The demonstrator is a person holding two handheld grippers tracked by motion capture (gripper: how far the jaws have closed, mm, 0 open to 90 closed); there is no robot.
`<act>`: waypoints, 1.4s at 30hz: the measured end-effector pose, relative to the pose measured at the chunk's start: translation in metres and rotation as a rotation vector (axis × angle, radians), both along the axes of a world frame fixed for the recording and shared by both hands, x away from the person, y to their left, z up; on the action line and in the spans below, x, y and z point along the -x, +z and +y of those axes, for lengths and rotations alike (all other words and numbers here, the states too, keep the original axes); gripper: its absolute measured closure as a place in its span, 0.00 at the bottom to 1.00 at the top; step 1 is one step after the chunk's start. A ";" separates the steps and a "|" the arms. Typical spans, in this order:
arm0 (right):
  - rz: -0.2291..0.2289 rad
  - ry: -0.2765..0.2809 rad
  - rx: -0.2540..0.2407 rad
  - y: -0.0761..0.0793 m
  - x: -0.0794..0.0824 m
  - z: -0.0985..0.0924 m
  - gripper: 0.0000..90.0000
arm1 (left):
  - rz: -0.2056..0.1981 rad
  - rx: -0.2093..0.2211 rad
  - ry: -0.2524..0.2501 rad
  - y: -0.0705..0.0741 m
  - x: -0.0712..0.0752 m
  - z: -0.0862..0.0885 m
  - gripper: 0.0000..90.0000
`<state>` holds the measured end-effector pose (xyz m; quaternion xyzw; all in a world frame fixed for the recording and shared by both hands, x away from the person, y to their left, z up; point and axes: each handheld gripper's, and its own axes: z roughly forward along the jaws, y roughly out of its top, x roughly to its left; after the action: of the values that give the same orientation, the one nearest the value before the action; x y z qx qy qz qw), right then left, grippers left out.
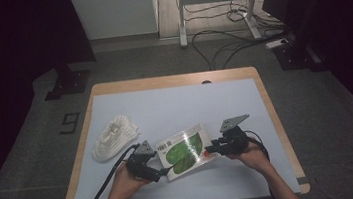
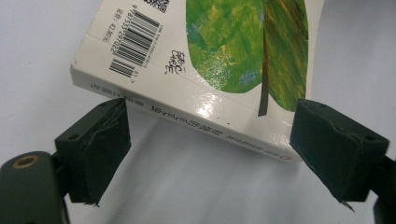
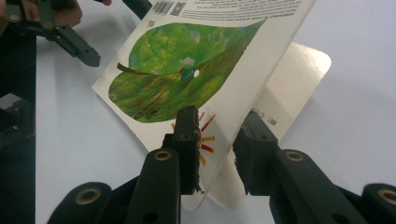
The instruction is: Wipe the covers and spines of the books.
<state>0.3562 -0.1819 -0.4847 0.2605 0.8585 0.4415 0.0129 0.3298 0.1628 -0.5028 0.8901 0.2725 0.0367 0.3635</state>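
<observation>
A white board book (image 1: 185,151) with a green leaf picture lies near the table's front edge, between my two grippers. My right gripper (image 1: 209,151) is shut on the cover's edge (image 3: 219,107) and holds that cover tilted up off the white page (image 3: 299,70) beneath. My left gripper (image 1: 165,171) is open at the book's other side. In the left gripper view its jaws stand apart at the two ends of the spine (image 2: 187,116), below the barcode (image 2: 135,42), and the pads (image 2: 100,144) do not press on it. The left gripper (image 3: 114,30) also appears far off in the right gripper view.
A crumpled white knitted cloth (image 1: 113,136) lies on the pale blue table top (image 1: 175,104), left of the book. The table has a wooden rim (image 1: 272,114). Beyond it are cables (image 1: 218,44), a desk frame (image 1: 183,33) and black stand feet (image 1: 67,84) on the floor.
</observation>
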 end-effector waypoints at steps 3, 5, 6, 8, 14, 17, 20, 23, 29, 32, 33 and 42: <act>-0.006 0.000 -0.009 -0.001 0.002 -0.002 0.79 | 0.007 -0.008 0.008 -0.002 -0.003 -0.001 0.14; -0.009 0.001 -0.011 -0.001 0.003 -0.003 0.79 | 0.013 0.004 0.021 -0.003 -0.005 -0.002 0.13; -0.008 0.000 -0.010 -0.002 0.004 -0.003 0.79 | 0.019 0.005 0.023 -0.003 -0.006 -0.001 0.13; -0.009 0.002 -0.003 -0.002 0.005 -0.004 0.80 | 0.023 0.012 0.026 -0.003 -0.008 -0.002 0.13; 0.000 -0.003 0.001 -0.007 0.007 -0.007 0.80 | -0.002 0.021 0.017 -0.001 -0.006 -0.005 0.19; 0.002 -0.008 0.005 -0.010 0.008 -0.008 0.80 | -0.025 0.014 0.003 0.003 -0.004 -0.007 0.26; 0.003 -0.010 0.010 -0.012 0.009 -0.009 0.80 | -0.037 0.020 0.000 0.006 -0.003 -0.008 0.30; 0.006 -0.009 0.014 -0.015 0.009 -0.011 0.80 | -0.052 0.030 -0.002 0.010 -0.002 -0.009 0.34; 0.013 0.000 0.025 -0.020 0.010 -0.013 0.74 | -0.101 0.027 -0.010 0.018 0.004 -0.011 0.42; 0.005 -0.015 0.016 -0.016 0.010 -0.015 0.63 | -0.101 0.022 -0.011 0.019 0.004 -0.012 0.44; -0.002 -0.032 0.021 -0.014 0.009 -0.016 0.60 | -0.102 0.025 -0.012 0.020 0.003 -0.011 0.44; 0.026 -0.083 0.001 -0.003 -0.010 -0.006 0.51 | -0.096 0.031 -0.025 0.025 0.002 -0.011 0.50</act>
<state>0.3664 -0.1878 -0.4879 0.3018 0.8473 0.4367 0.0200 0.3282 0.1520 -0.4782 0.8849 0.2441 0.0703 0.3903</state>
